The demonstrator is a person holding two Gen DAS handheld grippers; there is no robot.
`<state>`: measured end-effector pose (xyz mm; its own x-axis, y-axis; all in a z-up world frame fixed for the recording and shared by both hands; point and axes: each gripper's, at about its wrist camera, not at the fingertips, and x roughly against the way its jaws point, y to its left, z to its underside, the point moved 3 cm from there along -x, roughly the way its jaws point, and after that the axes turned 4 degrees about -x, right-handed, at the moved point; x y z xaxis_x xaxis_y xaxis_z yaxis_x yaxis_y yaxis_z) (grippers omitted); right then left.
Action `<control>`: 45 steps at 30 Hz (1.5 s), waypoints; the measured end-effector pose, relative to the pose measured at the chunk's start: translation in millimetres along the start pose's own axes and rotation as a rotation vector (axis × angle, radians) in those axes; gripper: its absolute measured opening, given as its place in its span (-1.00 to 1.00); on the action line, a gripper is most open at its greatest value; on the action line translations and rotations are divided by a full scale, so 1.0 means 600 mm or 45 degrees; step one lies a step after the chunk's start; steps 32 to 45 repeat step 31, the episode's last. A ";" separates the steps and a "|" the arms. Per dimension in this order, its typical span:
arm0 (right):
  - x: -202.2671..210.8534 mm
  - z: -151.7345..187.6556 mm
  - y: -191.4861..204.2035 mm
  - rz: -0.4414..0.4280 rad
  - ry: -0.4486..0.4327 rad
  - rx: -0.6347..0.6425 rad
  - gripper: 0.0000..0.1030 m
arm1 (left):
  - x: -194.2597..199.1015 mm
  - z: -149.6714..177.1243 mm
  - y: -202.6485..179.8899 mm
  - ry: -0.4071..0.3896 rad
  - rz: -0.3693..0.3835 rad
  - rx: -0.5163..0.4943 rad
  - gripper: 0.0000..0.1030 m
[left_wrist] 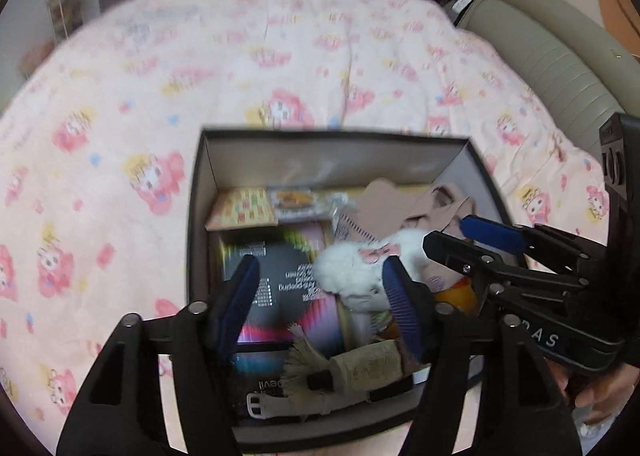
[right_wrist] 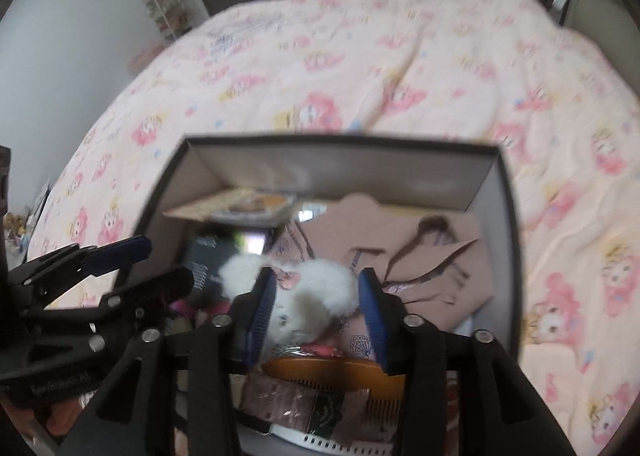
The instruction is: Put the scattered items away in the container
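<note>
A dark open box (left_wrist: 206,175) (right_wrist: 506,191) stands on the bed and holds several items. A white fluffy toy with a pink bow (left_wrist: 352,270) (right_wrist: 312,288) lies in its middle. Around it are a colourful black booklet (left_wrist: 280,280), a beige pouch (left_wrist: 424,207) (right_wrist: 432,256), an orange comb (right_wrist: 340,370) and a tasselled beige strap (left_wrist: 344,372). My left gripper (left_wrist: 320,304) is open above the booklet, holding nothing. My right gripper (right_wrist: 316,320) is open with its jaws either side of the white toy; it also shows in the left wrist view (left_wrist: 468,238).
The box sits on a pink cartoon-print quilt (left_wrist: 200,67) (right_wrist: 400,67). A beige padded headboard (left_wrist: 560,55) runs along the right. A wire shelf (right_wrist: 164,11) and closet doors stand beyond the bed's far edge.
</note>
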<state>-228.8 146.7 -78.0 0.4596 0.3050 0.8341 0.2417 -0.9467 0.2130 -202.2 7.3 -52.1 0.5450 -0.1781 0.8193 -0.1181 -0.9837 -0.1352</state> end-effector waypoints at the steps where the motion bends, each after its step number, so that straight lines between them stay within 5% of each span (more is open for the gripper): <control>1: 0.019 -0.001 0.004 0.032 -0.043 0.008 -0.03 | 0.016 -0.003 -0.003 -0.044 -0.012 -0.002 0.50; 7: 0.134 0.015 0.006 0.142 -0.263 -0.085 0.41 | 0.120 -0.007 -0.020 -0.252 -0.052 -0.009 0.94; 14: 0.258 0.071 0.029 0.202 -0.361 -0.147 0.46 | 0.255 0.037 -0.064 -0.390 -0.049 -0.032 0.99; 22: 0.385 0.200 0.058 0.206 -0.463 -0.209 0.51 | 0.370 0.145 -0.115 -0.446 -0.119 -0.080 0.99; 28: 0.447 0.260 0.061 0.235 -0.511 -0.190 0.51 | 0.417 0.193 -0.150 -0.458 -0.156 -0.097 0.99; 45: 0.465 0.265 0.056 0.242 -0.534 -0.193 0.51 | 0.427 0.197 -0.163 -0.475 -0.148 -0.101 0.99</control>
